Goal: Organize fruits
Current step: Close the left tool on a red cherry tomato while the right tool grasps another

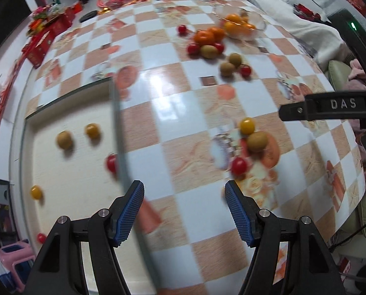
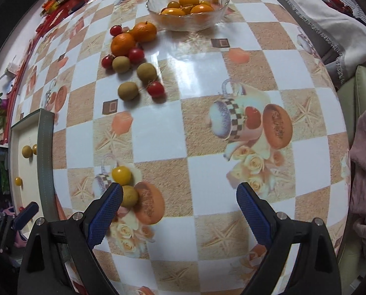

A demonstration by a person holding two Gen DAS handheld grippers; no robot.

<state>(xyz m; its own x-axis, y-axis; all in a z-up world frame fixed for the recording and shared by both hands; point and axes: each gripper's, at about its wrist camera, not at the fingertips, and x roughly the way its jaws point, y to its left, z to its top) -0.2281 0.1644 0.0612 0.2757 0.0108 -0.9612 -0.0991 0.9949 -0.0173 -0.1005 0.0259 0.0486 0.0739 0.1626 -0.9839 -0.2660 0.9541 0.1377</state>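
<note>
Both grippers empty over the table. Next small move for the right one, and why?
Probably ease the right gripper left and down over the yellow tomato. Its jaws stand open and empty, that fruit lies loose just off its left finger, and the glass bowl already holds yellow-orange fruit.

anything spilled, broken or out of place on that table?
Nothing looks broken or spilled. The odd part is the scatter: only yellow-orange fruit sits in the glass bowl, while two mandarins, cherry tomatoes and brown longan-like fruit lie loose on the tablecloth. Both grippers, left and right, are open and empty.
</note>
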